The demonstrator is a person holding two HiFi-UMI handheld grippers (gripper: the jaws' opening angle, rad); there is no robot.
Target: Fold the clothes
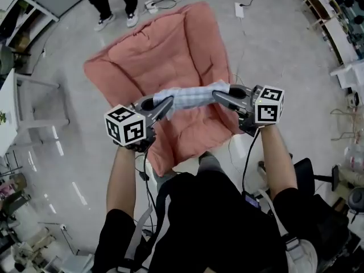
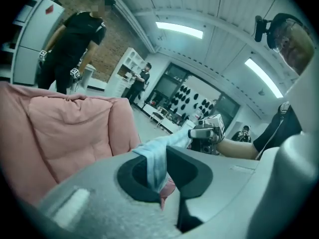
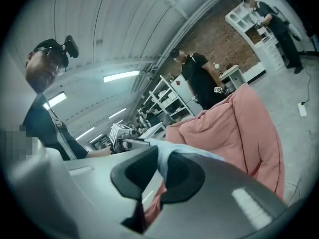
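- Above the pink cushion (image 1: 165, 56), in mid-air just in front of the person, the cloth (image 1: 190, 97) runs as a narrow, bunched band between the two grippers.
- The left gripper (image 1: 163, 108) is clamped on the cloth's left end and the right gripper (image 1: 220, 96) on its right end. Each pair of jaws is nearly together, with only fabric between.
- The cloth looks thin, light and limp, and would likely sag if slackened.
- The best hold is probably at the corners or edge ends, pulled taut, since a shallow pinch could slip.
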